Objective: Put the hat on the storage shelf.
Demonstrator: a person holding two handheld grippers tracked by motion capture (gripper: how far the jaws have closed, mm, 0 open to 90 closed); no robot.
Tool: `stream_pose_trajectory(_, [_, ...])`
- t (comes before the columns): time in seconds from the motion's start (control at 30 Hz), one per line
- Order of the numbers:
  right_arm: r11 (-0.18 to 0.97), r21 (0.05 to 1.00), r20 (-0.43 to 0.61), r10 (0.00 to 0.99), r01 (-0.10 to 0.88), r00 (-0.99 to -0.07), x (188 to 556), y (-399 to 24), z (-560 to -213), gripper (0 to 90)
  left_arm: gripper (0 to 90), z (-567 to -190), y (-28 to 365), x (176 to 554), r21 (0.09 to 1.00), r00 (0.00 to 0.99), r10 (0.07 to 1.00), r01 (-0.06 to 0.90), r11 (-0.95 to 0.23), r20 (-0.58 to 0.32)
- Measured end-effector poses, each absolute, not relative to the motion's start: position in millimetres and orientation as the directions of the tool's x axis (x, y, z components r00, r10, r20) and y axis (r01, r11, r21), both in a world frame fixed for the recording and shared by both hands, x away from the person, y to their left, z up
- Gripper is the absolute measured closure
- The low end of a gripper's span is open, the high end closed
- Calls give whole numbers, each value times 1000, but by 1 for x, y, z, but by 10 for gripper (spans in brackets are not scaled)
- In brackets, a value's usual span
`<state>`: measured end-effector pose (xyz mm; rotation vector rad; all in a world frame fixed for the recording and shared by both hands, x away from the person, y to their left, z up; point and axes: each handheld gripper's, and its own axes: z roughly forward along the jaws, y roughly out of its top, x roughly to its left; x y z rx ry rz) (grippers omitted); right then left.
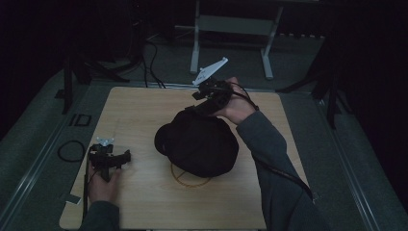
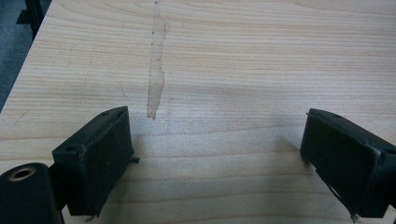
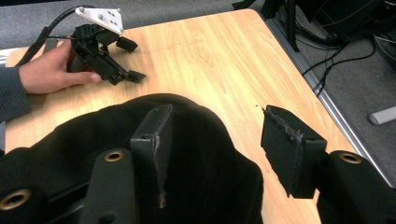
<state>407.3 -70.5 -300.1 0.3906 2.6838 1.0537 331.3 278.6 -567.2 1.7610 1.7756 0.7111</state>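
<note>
A black cloth cap (image 1: 197, 144) lies crumpled on the middle of the wooden table (image 1: 144, 202). My right gripper (image 1: 198, 109) hovers at the cap's far edge, pointing down at it. In the right gripper view the jaws (image 3: 217, 116) stand apart, and nothing is pinched between them. The left jaw is over the cap's (image 3: 93, 135) fabric and the right jaw over bare wood. My left gripper (image 1: 126, 157) rests on the table at the near left, held by a hand. Its jaws (image 2: 215, 121) are open with only wood between them. The left gripper (image 3: 131, 59) also appears across the table in the right gripper view.
A thin yellow ring (image 1: 190, 183) pokes out from under the cap's near side. A pale glue streak (image 2: 156, 79) runs along the wood ahead of the left jaws. A black cable loop (image 1: 71, 150) lies off the table's left edge. A white frame (image 1: 231, 24) stands behind.
</note>
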Motion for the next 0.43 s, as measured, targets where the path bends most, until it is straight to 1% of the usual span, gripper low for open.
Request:
stream_pose_trajectory(0.17, [694,699,-110,340,170,-934,406,-79,-297,411,87,-567,279,331,696,-5,1000,718,9,-8])
stream_pose_trajectory(0.43, [692,705,-121,335,157,-934,398,-92,-294,391,87,-567,279,331,696,-5,1000,718,9,-8])
